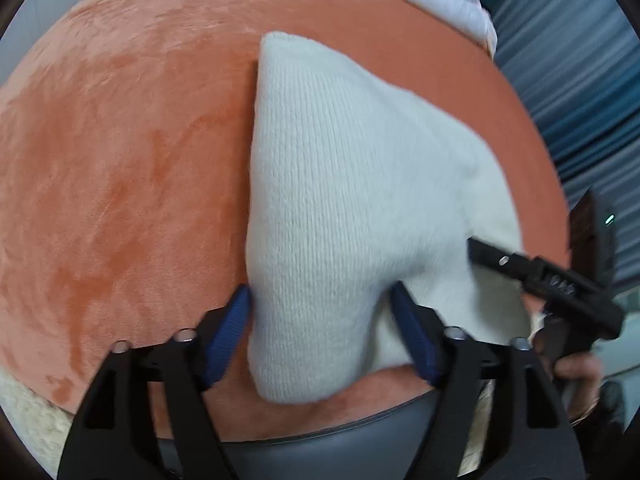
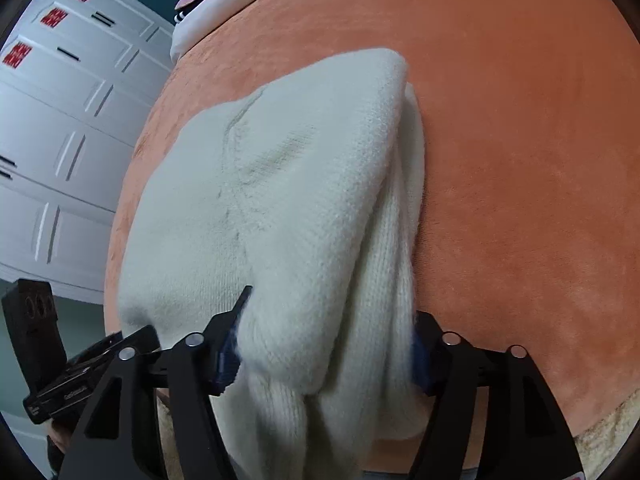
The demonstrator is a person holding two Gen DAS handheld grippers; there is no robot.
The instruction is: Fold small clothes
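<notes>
Cream knit (image 1: 340, 184) lies folded on the orange cushion (image 1: 120, 160); left gripper (image 1: 320, 336) and right gripper (image 2: 324, 344) both straddle its near edge, jaws wide. Close squarely, catching every layer, before lifting.

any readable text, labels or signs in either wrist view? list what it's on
Nothing reads cleanly.
Red square stickers on the white cabinet doors: pattern only, too blurred to read.
Small white print on the left gripper body, seen in the right wrist view: too small and blurred.
White knit garment, orange cover: no text visible.
</notes>
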